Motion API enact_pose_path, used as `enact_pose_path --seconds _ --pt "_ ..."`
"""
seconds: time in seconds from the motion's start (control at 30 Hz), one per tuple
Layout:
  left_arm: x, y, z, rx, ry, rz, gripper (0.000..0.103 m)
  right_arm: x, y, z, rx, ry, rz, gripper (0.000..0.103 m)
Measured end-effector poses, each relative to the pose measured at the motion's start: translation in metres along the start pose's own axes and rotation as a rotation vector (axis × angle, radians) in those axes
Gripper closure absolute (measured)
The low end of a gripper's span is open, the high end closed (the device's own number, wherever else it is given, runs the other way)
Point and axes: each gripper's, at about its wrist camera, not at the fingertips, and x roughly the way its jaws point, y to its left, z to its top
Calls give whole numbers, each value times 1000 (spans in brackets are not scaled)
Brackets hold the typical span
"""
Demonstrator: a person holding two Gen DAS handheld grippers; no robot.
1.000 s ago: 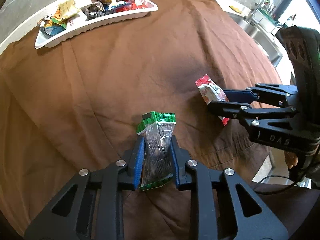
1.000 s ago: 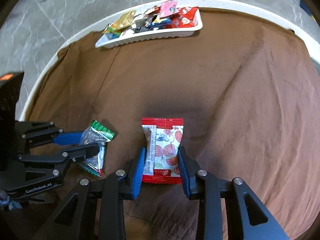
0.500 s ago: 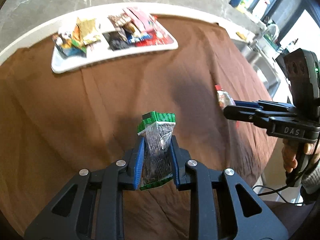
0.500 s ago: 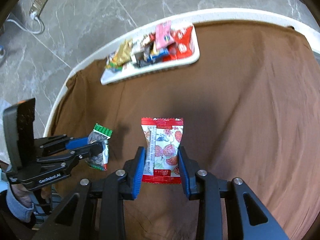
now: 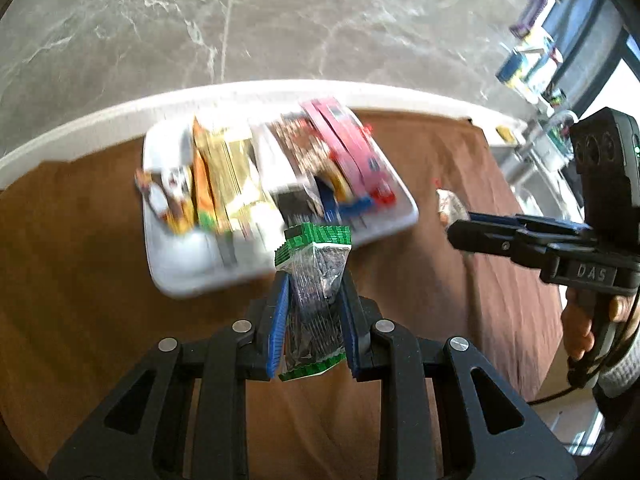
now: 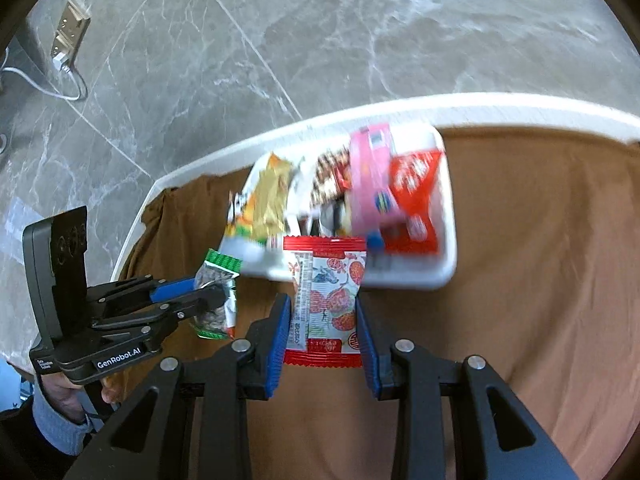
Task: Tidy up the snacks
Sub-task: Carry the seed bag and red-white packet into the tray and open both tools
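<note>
My left gripper [image 5: 313, 280] is shut on a clear packet with green ends [image 5: 314, 300] and holds it in the air just short of the white tray [image 5: 188, 264]. It also shows in the right wrist view [image 6: 214, 294]. My right gripper [image 6: 322, 300] is shut on a red and white fruit-print packet [image 6: 326, 300], held above the cloth at the near rim of the tray [image 6: 444, 256]. The tray holds several snack packets, blurred by motion. In the left wrist view the right gripper [image 5: 456, 228] stands to the right of the tray.
A brown cloth [image 6: 540, 280] covers the round white table [image 6: 520, 108]. Grey marble floor [image 6: 320, 40] lies beyond the table's far edge. A sink and shelves [image 5: 540, 80] show at the far right in the left wrist view.
Both grippers have moved forward and up toward the tray with their packets still held. The tray now fills the middle of both views.
</note>
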Motion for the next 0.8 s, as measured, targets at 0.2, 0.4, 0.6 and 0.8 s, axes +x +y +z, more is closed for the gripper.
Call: enact_pose_path --seconds 0.2,0.4,0.6,0.8 --pt "22 26 51 -30 -23 5 81 30 3 53 -6 -1 15 68" --pt "47 40 84 -50 -26 11 81 60 -5 89 1 3 12 68" --pt "70 46 100 -66 -22 22 80 81 -8 105 -19 6 -2 68" --pt "82 46 107 -63 -42 51 78 93 -10 106 -45 -1 -59 64"
